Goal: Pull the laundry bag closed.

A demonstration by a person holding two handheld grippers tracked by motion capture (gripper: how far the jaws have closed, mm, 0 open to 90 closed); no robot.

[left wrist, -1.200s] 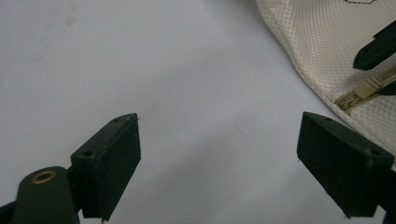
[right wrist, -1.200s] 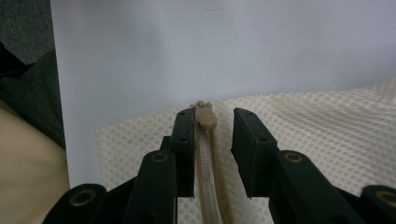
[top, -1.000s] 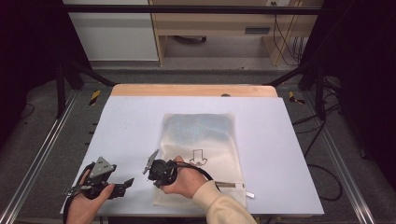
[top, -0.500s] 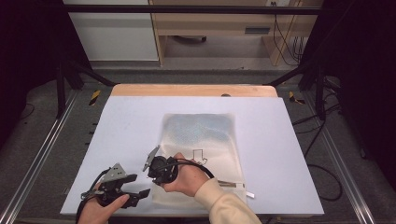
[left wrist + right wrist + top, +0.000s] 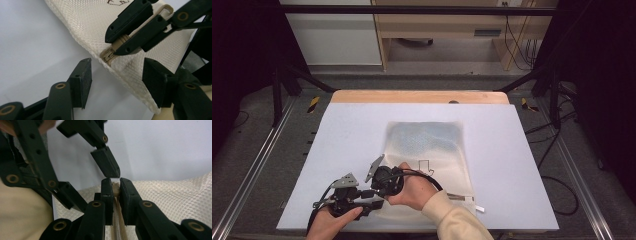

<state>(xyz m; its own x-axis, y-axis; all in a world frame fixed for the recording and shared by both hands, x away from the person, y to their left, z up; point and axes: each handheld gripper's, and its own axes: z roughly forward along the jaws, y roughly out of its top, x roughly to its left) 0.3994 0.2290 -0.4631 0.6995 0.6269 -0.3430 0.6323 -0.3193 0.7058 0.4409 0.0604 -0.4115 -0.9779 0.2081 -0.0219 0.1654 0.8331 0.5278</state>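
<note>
On the white table top [image 5: 362, 130], toward my near edge, lies the cream mesh laundry bag [image 5: 432, 145], flat, its bluish contents showing through the upper half. It looks light and limp to me: the netting would bunch and slide if I pushed it, so I judge the only firm places to hold are the zipper hardware and the stitched hem at the corner. My right gripper [image 5: 114, 188] is pressed together on the tan zipper pull [image 5: 140, 27] at the bag's near left corner, with the zipper tape [image 5: 116, 220] running down between its jaws. My left gripper [image 5: 116, 75] stands half spread and has just been closing; the bag corner with the zipper end stop [image 5: 108, 53] sits between its pads, which do not press it yet. I'd pinch that corner hem to anchor the cloth.
</note>
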